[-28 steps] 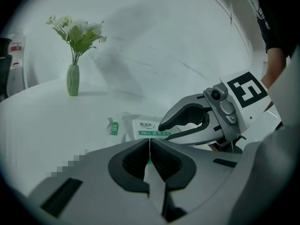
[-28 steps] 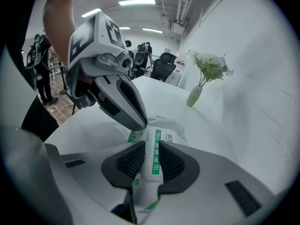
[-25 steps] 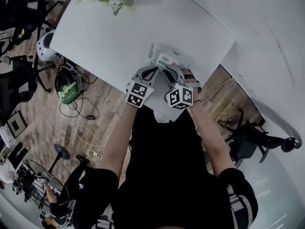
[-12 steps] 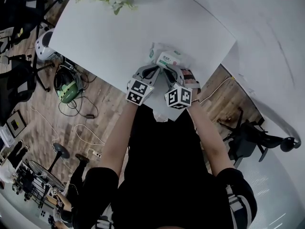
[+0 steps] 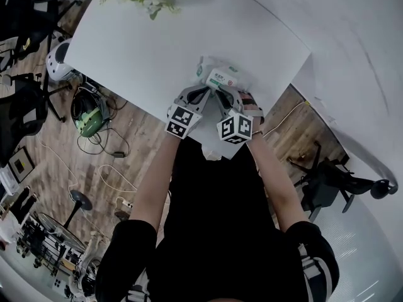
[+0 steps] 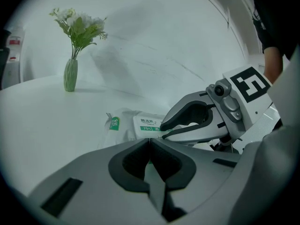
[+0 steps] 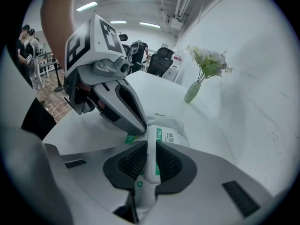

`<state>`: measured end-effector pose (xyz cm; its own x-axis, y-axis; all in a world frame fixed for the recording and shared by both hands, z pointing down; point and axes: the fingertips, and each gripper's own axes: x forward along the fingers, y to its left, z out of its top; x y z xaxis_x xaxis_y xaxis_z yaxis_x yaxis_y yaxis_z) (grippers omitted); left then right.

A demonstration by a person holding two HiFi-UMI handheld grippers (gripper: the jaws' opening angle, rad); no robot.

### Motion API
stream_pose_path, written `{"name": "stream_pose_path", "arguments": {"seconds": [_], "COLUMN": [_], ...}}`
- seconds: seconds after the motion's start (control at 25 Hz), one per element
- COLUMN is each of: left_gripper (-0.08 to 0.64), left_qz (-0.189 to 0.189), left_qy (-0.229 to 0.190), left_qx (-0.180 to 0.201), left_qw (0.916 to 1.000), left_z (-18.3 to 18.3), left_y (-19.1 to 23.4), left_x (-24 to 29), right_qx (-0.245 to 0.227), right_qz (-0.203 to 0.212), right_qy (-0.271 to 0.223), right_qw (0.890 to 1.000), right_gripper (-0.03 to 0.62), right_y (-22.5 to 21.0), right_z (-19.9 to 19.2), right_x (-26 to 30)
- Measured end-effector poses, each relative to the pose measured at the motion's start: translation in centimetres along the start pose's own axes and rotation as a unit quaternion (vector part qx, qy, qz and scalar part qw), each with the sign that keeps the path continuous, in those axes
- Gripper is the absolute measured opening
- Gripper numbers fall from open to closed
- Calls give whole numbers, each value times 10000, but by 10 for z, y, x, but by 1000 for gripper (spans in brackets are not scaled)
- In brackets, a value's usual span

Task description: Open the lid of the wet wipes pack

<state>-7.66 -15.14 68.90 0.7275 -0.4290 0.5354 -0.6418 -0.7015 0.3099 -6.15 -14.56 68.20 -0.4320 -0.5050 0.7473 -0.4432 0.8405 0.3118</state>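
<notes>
Big white table [image 5: 157,49] over a wood-plank floor [image 5: 56,168], black office chairs [image 5: 25,106] off to the left, and a pale green ribbed vase [image 6: 70,75] w/ white flowers [image 6: 79,22] upright at the far end, well apart from the action. Close to the near edge, right in front of the person in black, lies the soft white wet wipes pack [image 5: 217,73] w/ green print, and both tools are on it. Left gripper [image 5: 206,88] comes in from the left, jaws together, pinched on the pack's end by the small green tab; its own view shows just a thin pale sliver between the pads [image 6: 136,156]. Right gripper [image 5: 220,92] sits just beside it, nearly tip to tip. In the right gripper view the jaws are clamped on the pack's white plastic lid [image 7: 151,156], which stands on edge between the ribbed pads [image 7: 133,161], green "75%" label [image 7: 159,134] poking out past the tips. The rest of the pack [image 7: 177,128] lies flat on the table beyond, wrapper crinkled. Left gripper [image 7: 139,128] touches the pack at the green-tab corner. Marker cubes [image 5: 182,121] face up twd the head cam.
</notes>
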Motion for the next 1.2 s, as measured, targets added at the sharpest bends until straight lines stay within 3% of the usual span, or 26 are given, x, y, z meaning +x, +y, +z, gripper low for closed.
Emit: {"name": "stream_pose_path", "arguments": {"seconds": [0.76,1.2], "left_gripper": [23,23], "left_qz": [-36,-103], "left_qy": [-118,14], "left_qx": [33,18], "left_qw": [9999,9999], "left_z": [11,4], "left_y": [-1,-2], "left_x": [-2,-1], "right_qx": [253,360], "right_qz": [241,237], "right_qy": [-25,-60], "right_qw": [9994,9991], "right_gripper": [41,32], "right_y": [-2,-12], "right_z": [8,15], "right_x": [-11,-22]}}
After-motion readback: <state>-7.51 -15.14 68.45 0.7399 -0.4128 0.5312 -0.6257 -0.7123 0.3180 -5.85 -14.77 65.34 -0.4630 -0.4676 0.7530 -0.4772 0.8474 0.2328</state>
